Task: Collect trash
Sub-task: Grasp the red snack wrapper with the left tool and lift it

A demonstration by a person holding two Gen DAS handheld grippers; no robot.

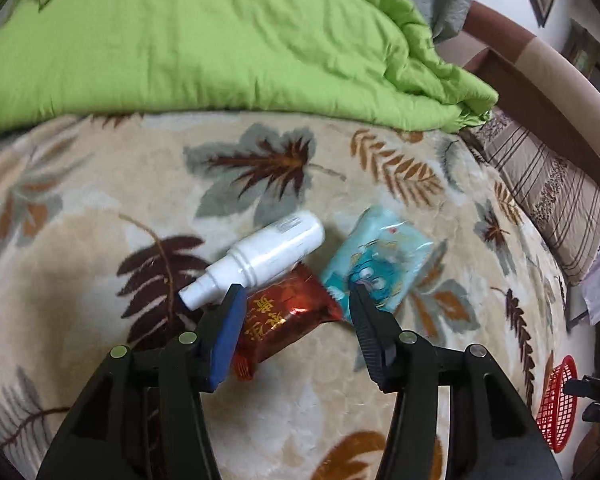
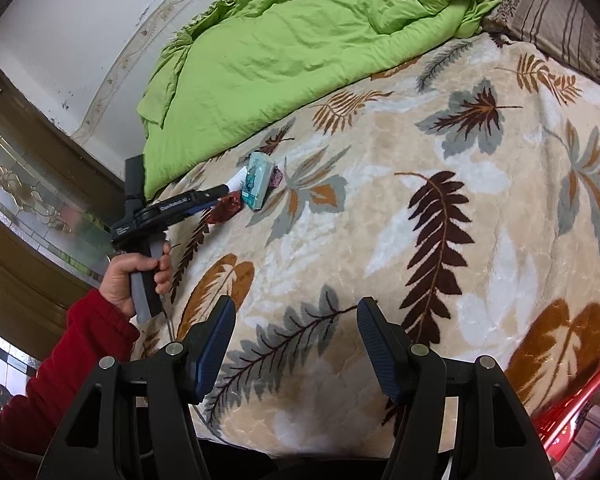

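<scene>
1. Three trash items lie together on your leaf-print blanket (image 1: 100,208): white spray bottle (image 1: 260,258), red wrapper (image 1: 288,312), teal packet (image 1: 376,264).
2. Your left gripper (image 1: 296,300) stands spread, straddling the red wrapper.
3. Your right gripper (image 2: 296,312) hangs spread, empty, beside a red basket (image 2: 576,412).

Left wrist close over wrappers (image 1: 288,316); right wrist farther back, both share blanket (image 2: 380,240).

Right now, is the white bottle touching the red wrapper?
Touching. In the left wrist view the white bottle lies across the red wrapper's top corner, with no gap between them.
</scene>
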